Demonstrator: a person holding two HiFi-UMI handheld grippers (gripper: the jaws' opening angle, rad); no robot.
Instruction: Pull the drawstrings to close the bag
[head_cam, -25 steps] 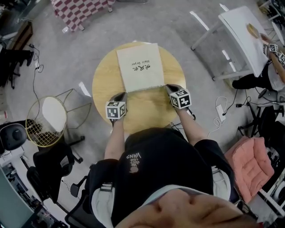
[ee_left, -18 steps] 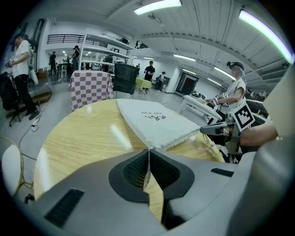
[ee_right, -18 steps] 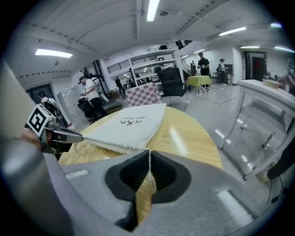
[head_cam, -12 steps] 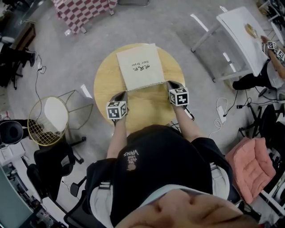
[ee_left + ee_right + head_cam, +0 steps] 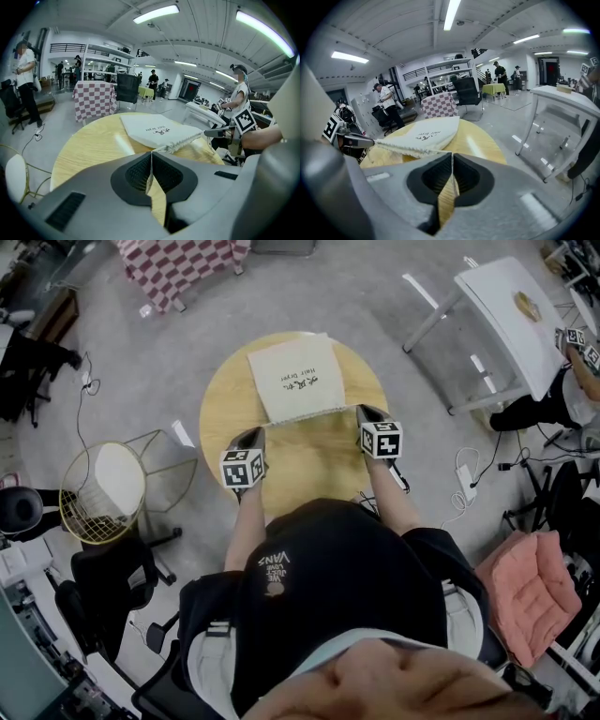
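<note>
A white cloth drawstring bag (image 5: 295, 376) with dark print lies on the far half of a round wooden table (image 5: 309, 474). Its near mouth edge is gathered into ruffles (image 5: 187, 139). My left gripper (image 5: 253, 434) is off the mouth's left corner and my right gripper (image 5: 361, 412) off its right corner. In the left gripper view the jaws (image 5: 151, 153) are shut on a thin cord running to the ruffled edge. The right gripper view shows the same: jaws (image 5: 452, 155) shut on the cord that leads to the bag (image 5: 424, 133). Both cords look taut.
A gold wire basket (image 5: 98, 493) and a black chair (image 5: 103, 587) stand left of the table. A white table (image 5: 511, 320) with a person beside it is at the right, a pink cushion (image 5: 530, 587) lower right, a checkered cloth (image 5: 178, 263) at the far left.
Both grippers have risen a little and shifted towards the bag's corners. The bag's near edge has bunched narrower and more ruffled.
</note>
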